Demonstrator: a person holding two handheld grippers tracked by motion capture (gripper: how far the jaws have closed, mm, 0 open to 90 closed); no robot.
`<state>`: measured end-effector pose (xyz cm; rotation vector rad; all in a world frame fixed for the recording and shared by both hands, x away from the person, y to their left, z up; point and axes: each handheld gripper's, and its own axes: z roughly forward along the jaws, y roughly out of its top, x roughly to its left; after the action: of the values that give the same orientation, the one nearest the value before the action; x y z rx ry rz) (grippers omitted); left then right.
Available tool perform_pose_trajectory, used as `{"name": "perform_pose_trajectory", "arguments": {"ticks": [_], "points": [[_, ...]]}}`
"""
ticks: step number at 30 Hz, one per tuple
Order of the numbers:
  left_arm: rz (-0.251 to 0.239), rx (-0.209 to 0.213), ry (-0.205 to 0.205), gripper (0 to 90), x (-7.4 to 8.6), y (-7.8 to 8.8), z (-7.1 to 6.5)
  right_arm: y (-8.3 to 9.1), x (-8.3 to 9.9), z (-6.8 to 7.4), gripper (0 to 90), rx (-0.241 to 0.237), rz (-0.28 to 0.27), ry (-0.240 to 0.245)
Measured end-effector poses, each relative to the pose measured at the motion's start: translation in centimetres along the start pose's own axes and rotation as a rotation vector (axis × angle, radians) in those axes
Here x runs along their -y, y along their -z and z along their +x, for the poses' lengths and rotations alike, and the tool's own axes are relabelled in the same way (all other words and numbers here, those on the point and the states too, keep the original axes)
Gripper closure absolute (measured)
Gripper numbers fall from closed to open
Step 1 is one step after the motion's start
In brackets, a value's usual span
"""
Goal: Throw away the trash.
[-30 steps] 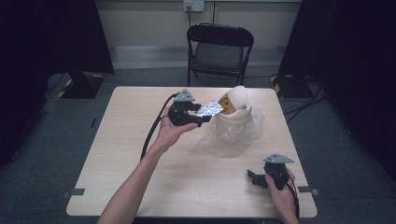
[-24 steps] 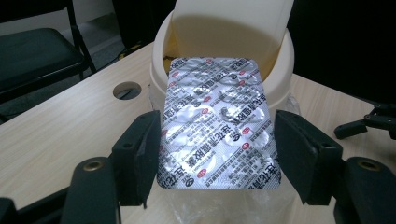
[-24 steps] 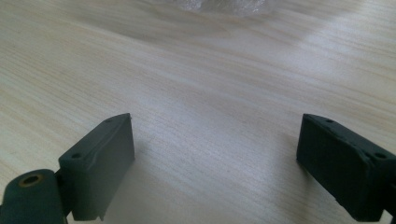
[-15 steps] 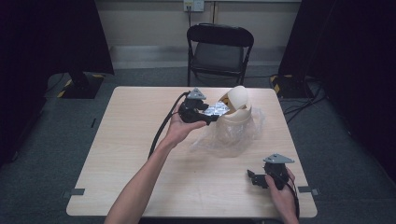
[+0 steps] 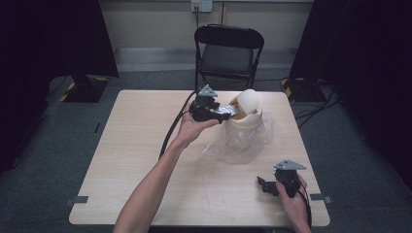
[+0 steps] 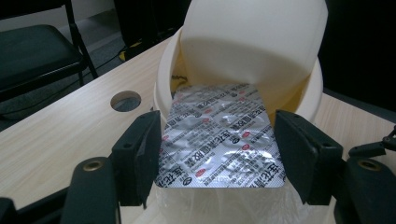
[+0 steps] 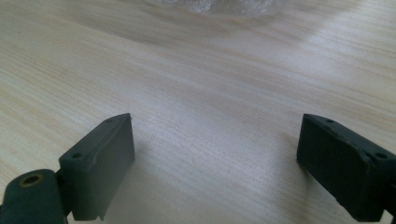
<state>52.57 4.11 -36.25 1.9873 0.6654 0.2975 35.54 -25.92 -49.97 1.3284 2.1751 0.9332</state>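
A silver blister pack of pills [image 6: 219,137] is clamped by its two side edges in my left gripper [image 6: 217,154]. Its far end pokes into the mouth of a small cream bin [image 6: 308,93], under the tilted swing lid [image 6: 252,42]. In the high view the left gripper [image 5: 228,112] holds the blister pack [image 5: 226,111] at the cream bin [image 5: 248,124] near the table's far middle. My right gripper [image 5: 265,185] rests open by the front right edge. Its jaws [image 7: 215,163] stand wide apart over bare wood.
A clear plastic bag [image 5: 235,143] lines the bin and spreads on the wooden table [image 5: 136,145] around its base. A round cable hole [image 6: 126,100] lies left of the bin. A black folding chair [image 5: 228,53] stands behind the table.
My left gripper has carried the blister pack to the right, from beside the bin up to its mouth. The right gripper has stayed in place.
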Motion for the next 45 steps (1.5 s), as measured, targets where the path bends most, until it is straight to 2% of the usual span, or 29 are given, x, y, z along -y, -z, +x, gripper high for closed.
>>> {"name": "perform_pose_trajectory", "arguments": {"ticks": [2, 8, 11, 17, 20, 22, 26, 27, 29, 32, 36, 38, 42, 45], "points": [[-0.001, 0.006, -0.009, 34.1, -0.1, -0.3, -0.1, 0.0, 0.0, 0.0, 10.5, 0.0, 0.0, 0.0], [-0.008, 0.016, -0.005, 34.4, -0.5, -1.2, -0.3, 0.0, 0.0, 0.0, 10.4, 0.0, 0.0, 0.001], [0.013, 0.01, -0.025, 34.8, -0.8, -1.9, -0.7, 0.0, 0.0, 0.0, 10.4, 0.0, 0.0, 0.001], [0.027, 0.014, -0.028, 35.1, -1.1, -2.8, -0.8, 0.0, 0.0, 0.0, 10.5, 0.0, 0.0, 0.0], [0.009, 0.023, -0.012, 39.2, -1.1, -3.0, -0.7, 0.0, 0.0, 0.0, 10.5, 0.002, 0.001, 0.001], [0.009, 0.024, -0.022, 39.4, -1.1, -3.2, -0.9, 0.0, 0.0, 0.0, 10.4, 0.0, 0.0, -0.001], [0.012, 0.021, -0.009, 34.3, -1.0, -3.2, -0.8, 0.0, 0.0, 0.0, 10.4, 0.002, 0.001, 0.0], [0.009, 0.02, -0.003, 34.3, -1.0, -3.2, -0.8, 0.0, 0.0, 0.0, 10.4, 0.002, 0.001, 0.0], [0.001, 0.03, -0.005, 27.4, -1.1, -2.9, -0.6, 0.0, 0.0, 0.0, 10.4, 0.0, 0.0, 0.0], [-0.009, 0.06, -0.008, 22.2, -1.2, -2.3, -0.6, 0.0, 0.0, 0.0, 10.4, 0.0, 0.0, 0.0], [-0.016, 0.061, 0.004, 18.4, -1.1, -1.3, -0.2, 0.0, 0.0, 0.0, 10.4, 0.0, 0.0, -0.001], [-0.036, 0.059, 0.027, 17.0, -1.0, -0.3, 0.1, 0.0, 0.0, 0.0, 10.4, 0.0, 0.0, -0.002], [-0.037, 0.05, 0.022, 16.4, -0.8, 0.9, 0.4, 0.0, 0.0, 0.0, 10.4, 0.0, -0.001, -0.002], [-0.042, 0.048, 0.039, 16.2, -0.3, 1.9, 1.0, 0.0, 0.0, 0.0, 10.4, 0.0, -0.001, -0.002]]}}
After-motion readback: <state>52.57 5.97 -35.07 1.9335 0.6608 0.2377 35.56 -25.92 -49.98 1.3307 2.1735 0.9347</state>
